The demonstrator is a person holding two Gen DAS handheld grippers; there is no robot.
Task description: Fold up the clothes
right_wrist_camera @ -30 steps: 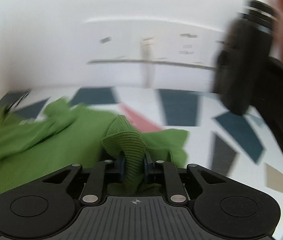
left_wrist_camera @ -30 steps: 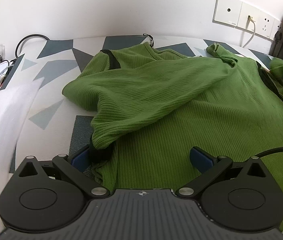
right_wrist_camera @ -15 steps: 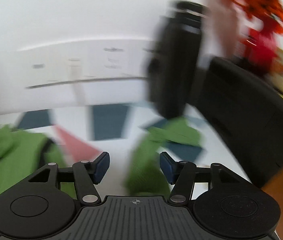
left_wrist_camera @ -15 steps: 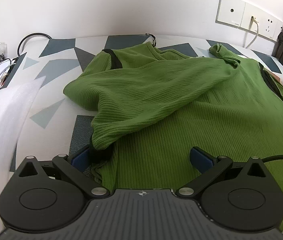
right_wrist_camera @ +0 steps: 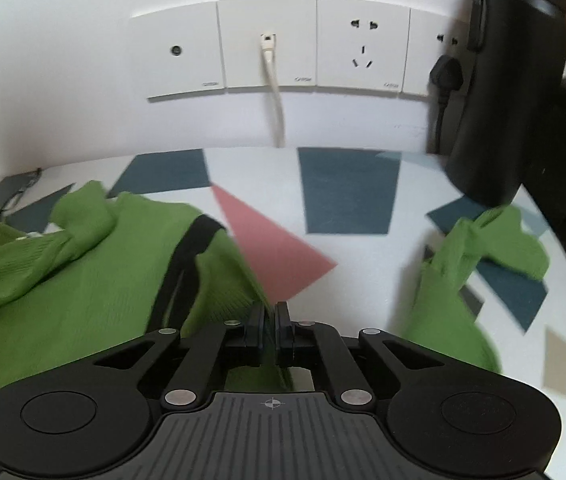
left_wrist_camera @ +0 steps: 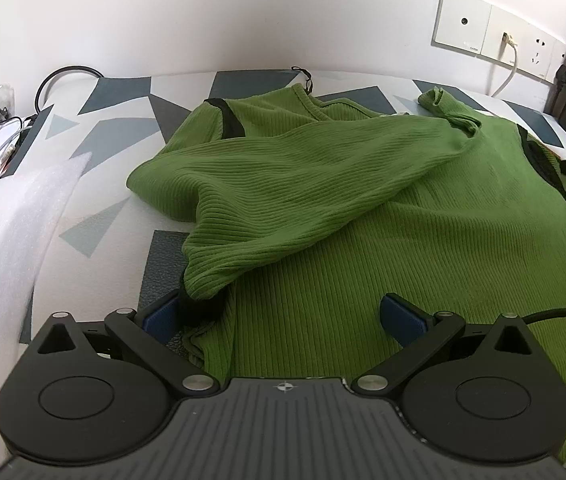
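A green ribbed sweater (left_wrist_camera: 363, 248) lies spread on the patterned table cover (left_wrist_camera: 123, 136). One sleeve (left_wrist_camera: 283, 184) is folded across its body, with the cuff near my left pad. My left gripper (left_wrist_camera: 283, 316) stands wide open, low over the sweater's hem, and the fabric lies flat between its fingers. In the right wrist view the sweater (right_wrist_camera: 83, 280) fills the left side. My right gripper (right_wrist_camera: 269, 316) is shut at the sweater's right edge beside the black shoulder seam (right_wrist_camera: 187, 256), with green fabric pinched at its pads. The other sleeve (right_wrist_camera: 483, 248) lies loose on the table to the right.
A tall black bottle (right_wrist_camera: 515, 80) and a dark bag stand at the back right by the wall sockets (right_wrist_camera: 267, 48), one with a white cable. White foam sheet (left_wrist_camera: 11, 220) and a black cable loop (left_wrist_camera: 63, 76) lie at the left.
My right gripper let go of the sleeve it held, opened, swung across and shut at the sweater's edge. The freed sleeve now lies on the table. My left gripper has not moved.
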